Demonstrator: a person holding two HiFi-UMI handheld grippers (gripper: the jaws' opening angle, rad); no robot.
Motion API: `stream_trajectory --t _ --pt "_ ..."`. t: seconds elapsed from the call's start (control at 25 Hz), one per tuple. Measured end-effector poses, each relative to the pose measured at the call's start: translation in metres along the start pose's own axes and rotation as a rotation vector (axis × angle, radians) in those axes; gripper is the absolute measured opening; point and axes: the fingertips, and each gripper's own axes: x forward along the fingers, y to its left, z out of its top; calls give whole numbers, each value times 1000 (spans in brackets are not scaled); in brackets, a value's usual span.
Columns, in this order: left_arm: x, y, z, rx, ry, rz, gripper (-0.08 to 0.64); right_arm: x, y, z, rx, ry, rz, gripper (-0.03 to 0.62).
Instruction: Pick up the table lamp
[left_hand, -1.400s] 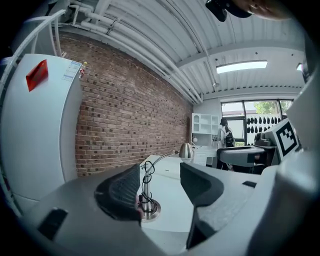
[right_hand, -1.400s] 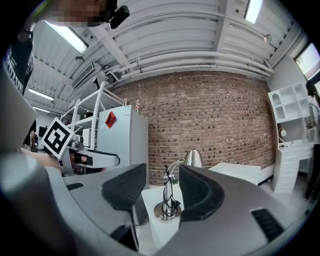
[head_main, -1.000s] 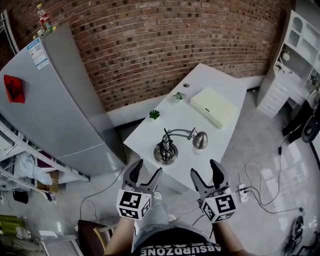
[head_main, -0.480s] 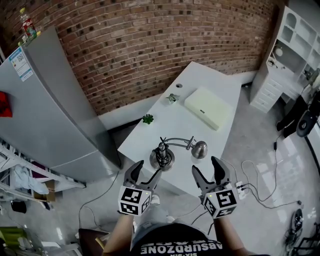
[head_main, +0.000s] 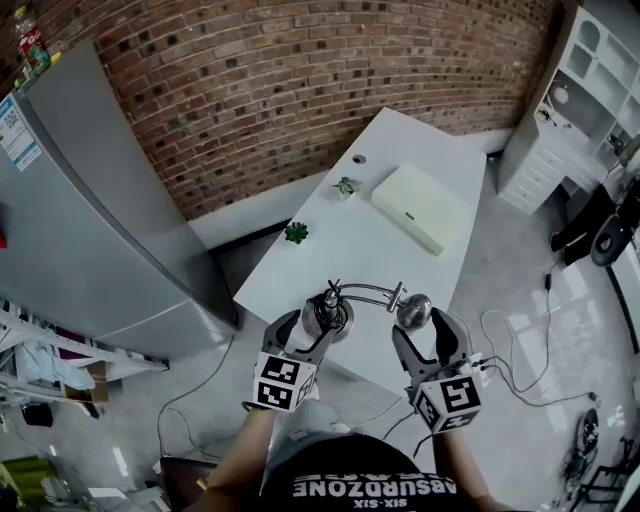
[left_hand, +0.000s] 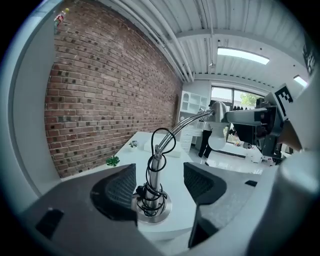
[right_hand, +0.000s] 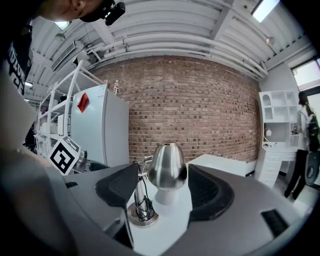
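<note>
A silver table lamp stands at the near edge of the white table. Its round base carries a pole wound with black cord, and a curved arm leads right to the metal head. My left gripper is open, with its jaws on either side of the pole just above the base. My right gripper is open too, its jaws flanking the lamp head with a gap on each side. Neither gripper touches the lamp.
A flat cream box lies further back on the table, with two small green plants near the left edge. A grey fridge stands at the left and a white shelf unit at the right. Cables trail across the floor.
Both grippers have moved forward to the lamp. The left one now brackets the pole and base, and the right one brackets the head. The lamp has not moved.
</note>
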Motion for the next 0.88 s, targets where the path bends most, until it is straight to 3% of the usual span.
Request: stream_trajectory --t 0.52,0.88 --pt "72 10 -24 41 117 -131 285 26 -12 -7 1 66 -66 287" --pt "109 9 -34 69 140 -180 285 35 -12 -8 -1 69 -72 287"
